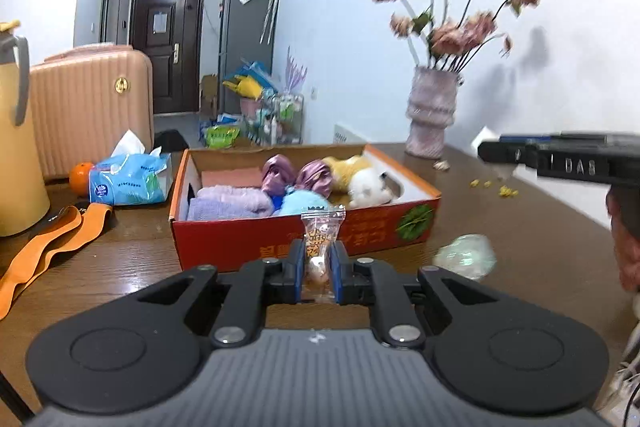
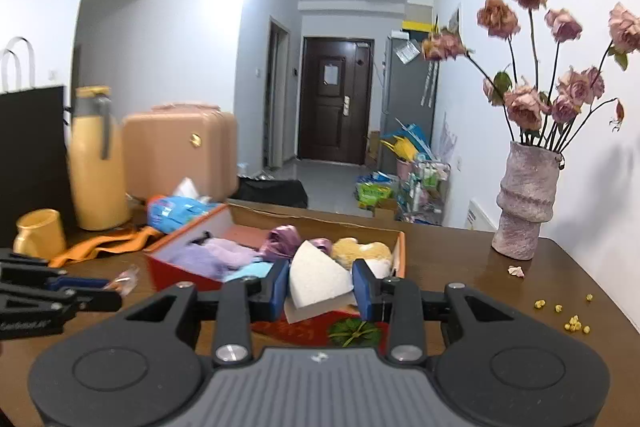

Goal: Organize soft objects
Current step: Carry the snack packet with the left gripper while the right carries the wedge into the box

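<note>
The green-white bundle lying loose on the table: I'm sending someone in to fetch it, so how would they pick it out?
Find the red cardboard box on the brown table. Off its front corner with the green leaf print lies the pale green-white bundle, alone on bare wood. Unlike the other soft things, it sits outside the box.

Box [image 1: 304, 239] on the table [image 1: 520, 227], taken as landmark. Inside it: folded towel [image 1: 230, 203] at the left, plush toy [image 1: 366, 183] at the right, satin bundles [image 1: 296, 175] between. Left of the box: tissue pack [image 1: 130, 181], with an orange [image 1: 80, 177] just beyond, a strap [image 1: 52, 247] nearer, a flask [image 1: 16, 155] farthest left. Behind and right of the box: vase [image 1: 432, 111] against the wall. Right of the box, near its front corner: a soft ball [image 1: 466, 257]. Before the box: snack packet [image 1: 320, 247] between the left gripper [image 1: 318, 267] pads. Beyond the table, behind the tissue pack: suitcase [image 1: 92, 107].
</note>
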{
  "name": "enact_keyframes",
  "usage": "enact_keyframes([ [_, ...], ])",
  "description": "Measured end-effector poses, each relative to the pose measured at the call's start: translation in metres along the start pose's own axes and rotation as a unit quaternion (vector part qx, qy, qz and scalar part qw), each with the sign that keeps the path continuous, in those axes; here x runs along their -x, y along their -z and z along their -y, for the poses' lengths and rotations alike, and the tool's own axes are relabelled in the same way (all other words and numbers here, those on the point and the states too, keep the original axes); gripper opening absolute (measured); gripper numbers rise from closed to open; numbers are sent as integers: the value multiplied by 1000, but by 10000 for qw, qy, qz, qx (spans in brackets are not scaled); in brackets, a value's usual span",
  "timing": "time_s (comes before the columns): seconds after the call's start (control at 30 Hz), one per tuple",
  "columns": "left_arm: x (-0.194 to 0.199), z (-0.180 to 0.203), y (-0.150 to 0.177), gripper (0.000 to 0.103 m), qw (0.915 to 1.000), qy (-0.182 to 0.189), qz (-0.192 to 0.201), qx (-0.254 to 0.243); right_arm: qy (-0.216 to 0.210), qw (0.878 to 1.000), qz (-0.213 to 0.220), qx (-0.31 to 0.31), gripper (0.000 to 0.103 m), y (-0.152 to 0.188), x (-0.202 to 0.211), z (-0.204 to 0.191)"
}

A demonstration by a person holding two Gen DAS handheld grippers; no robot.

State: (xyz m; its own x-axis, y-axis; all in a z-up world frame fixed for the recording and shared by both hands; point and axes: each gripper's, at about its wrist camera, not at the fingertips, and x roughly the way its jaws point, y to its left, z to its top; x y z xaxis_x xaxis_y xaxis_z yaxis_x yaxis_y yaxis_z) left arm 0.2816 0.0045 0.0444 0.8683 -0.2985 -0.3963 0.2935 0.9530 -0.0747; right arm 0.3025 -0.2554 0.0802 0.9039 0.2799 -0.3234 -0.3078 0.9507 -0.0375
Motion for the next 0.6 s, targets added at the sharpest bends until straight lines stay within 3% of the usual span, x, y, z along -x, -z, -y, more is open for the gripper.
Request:
enact_keyframes([
  [0.3, 42, 31, 5, 14, 9998, 145, 127, -23, -420, 9990, -83, -90, 34, 32, 61, -20],
  [0.6, 10, 39, -12, 14, 9994, 311, 82, -148, -422, 9989, -28, -208, 34, 28, 51, -4],
])
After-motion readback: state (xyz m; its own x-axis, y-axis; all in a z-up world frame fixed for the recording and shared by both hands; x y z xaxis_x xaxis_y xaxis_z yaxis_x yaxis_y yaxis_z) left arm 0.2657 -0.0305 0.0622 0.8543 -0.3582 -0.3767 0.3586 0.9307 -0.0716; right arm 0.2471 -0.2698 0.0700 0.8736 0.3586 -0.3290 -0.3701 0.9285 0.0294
